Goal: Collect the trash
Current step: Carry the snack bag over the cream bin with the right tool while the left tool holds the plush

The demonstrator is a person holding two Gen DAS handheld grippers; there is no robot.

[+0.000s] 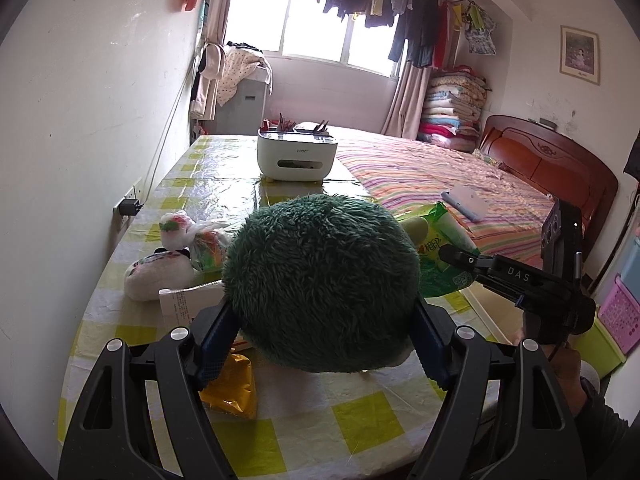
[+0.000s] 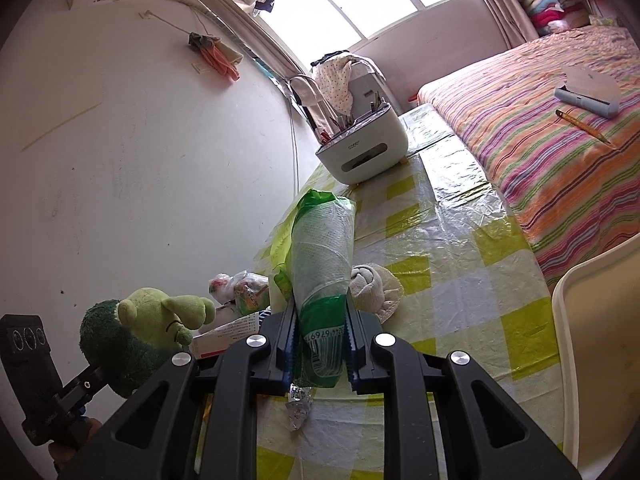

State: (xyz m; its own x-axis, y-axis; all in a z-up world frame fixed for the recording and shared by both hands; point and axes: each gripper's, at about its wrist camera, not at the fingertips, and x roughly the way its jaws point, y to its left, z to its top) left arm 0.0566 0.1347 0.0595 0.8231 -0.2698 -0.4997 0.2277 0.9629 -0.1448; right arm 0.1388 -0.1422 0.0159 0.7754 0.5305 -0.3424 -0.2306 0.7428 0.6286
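A dark green plush toy (image 1: 320,272) fills the middle of the left wrist view. My left gripper (image 1: 324,304) is shut on it, one pad pressed into each side. The right wrist view shows the same plush (image 2: 120,344) at the lower left, with its light green face towards the table. My right gripper (image 2: 320,306) is shut on a green and white plastic wrapper (image 2: 322,248) that stands up between its pads above the table. In the left wrist view that wrapper (image 1: 432,224) and the right gripper (image 1: 448,254) appear just right of the plush.
On the yellow-checked tablecloth (image 1: 360,412) lie a yellow wrapper (image 1: 232,384), a printed paper slip (image 1: 184,304), knotted white bags (image 1: 156,276), a foil scrap (image 2: 298,404) and a rolled white cloth (image 2: 376,284). A white organiser box (image 1: 296,152) stands at the far end. A striped bed (image 1: 440,176) lies to the right.
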